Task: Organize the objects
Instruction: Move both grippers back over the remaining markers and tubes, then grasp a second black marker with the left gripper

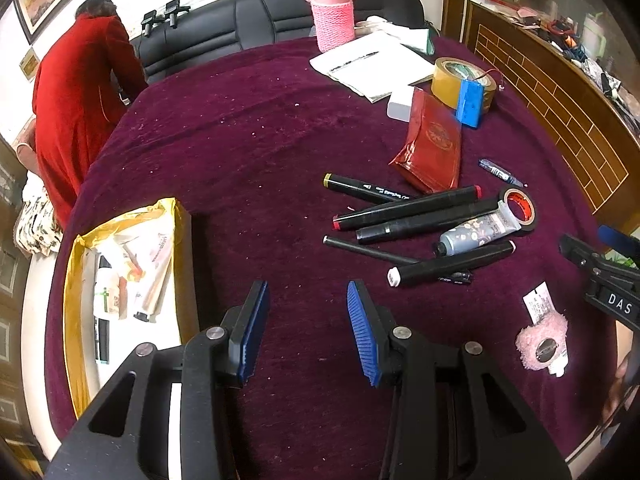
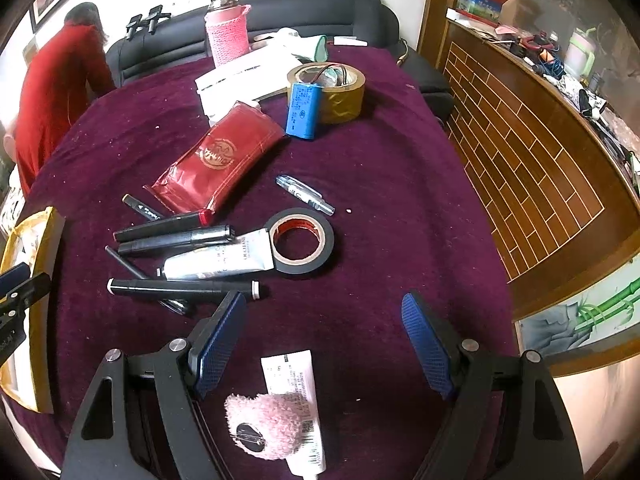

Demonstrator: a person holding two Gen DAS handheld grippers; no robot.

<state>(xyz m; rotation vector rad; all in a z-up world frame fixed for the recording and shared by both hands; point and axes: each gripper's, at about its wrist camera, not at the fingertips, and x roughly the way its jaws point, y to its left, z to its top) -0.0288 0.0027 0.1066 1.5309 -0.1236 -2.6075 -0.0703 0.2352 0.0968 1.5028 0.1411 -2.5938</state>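
Note:
On the purple cloth lies a heap of black markers [image 1: 408, 208] [image 2: 176, 232], a hand cream tube [image 1: 476, 232] [image 2: 216, 260] and a black tape roll [image 1: 520, 204] [image 2: 300, 240]. My left gripper [image 1: 307, 292] hovers open over bare cloth, between that heap and a yellow-lined box [image 1: 120, 280] that holds several small items. My right gripper [image 2: 324, 300] is open wide. A pink fuzzy piece [image 2: 264, 424] on a white tube [image 2: 296, 384] lies on the cloth under it, touching neither pad. A red pouch [image 2: 216, 160] and a pen [image 2: 304, 194] lie farther back.
A blue battery pack [image 2: 304, 110] leans on a yellow tape roll [image 2: 344, 92]. Behind them are white papers [image 2: 240, 80] and a pink knitted bottle [image 2: 228, 36]. A person in a red coat [image 1: 80, 100] stands far left by a black sofa. A wooden counter [image 2: 540, 160] borders the right.

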